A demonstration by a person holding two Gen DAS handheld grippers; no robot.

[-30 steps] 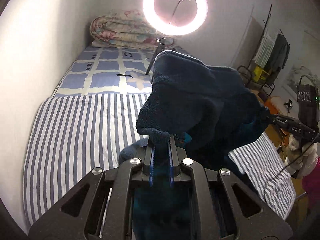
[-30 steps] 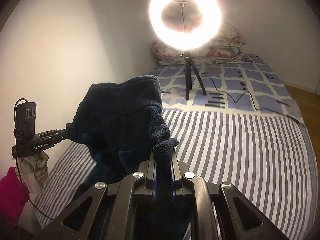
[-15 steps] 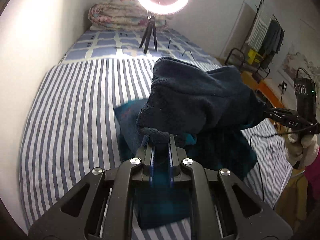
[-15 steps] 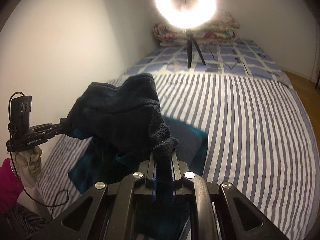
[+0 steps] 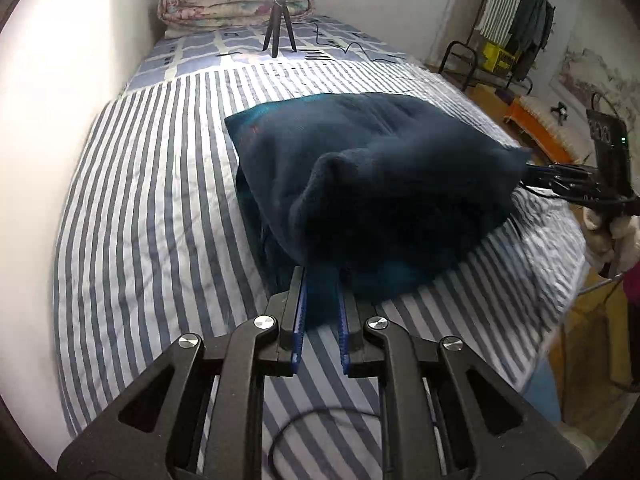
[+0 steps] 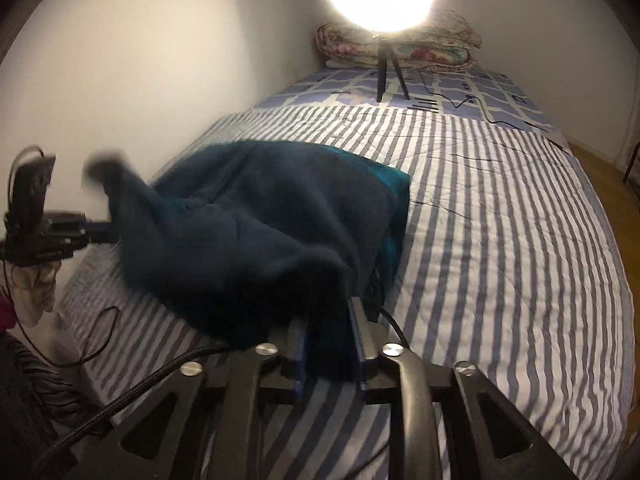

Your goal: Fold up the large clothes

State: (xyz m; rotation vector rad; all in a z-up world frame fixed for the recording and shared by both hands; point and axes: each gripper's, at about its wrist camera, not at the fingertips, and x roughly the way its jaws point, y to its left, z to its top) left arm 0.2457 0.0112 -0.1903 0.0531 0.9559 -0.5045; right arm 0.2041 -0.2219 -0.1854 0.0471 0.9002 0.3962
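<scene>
A dark teal fleece garment (image 5: 372, 176) lies folded on the striped bed sheet (image 5: 152, 220); it also shows in the right wrist view (image 6: 256, 232). My left gripper (image 5: 320, 280) holds its near edge between slightly parted jaws, low over the sheet. My right gripper (image 6: 328, 320) grips the other near corner the same way. Each gripper shows side-on in the other's view, the right one (image 5: 560, 180) and the left one (image 6: 72, 232), both at the cloth's edge.
A ring light on a tripod (image 6: 384, 68) stands on the checked sheet at the far end, its cable (image 6: 472, 108) trailing across the bed. A rolled quilt (image 5: 236, 4) lies behind it. A clothes rack (image 5: 512, 32) and orange stool (image 5: 536, 128) stand beside the bed. A wall runs along the left.
Both grippers have swung the garment down from mid-air onto the bed, and its free half now lies flat on the sheet. Their jaws look a little wider apart.
</scene>
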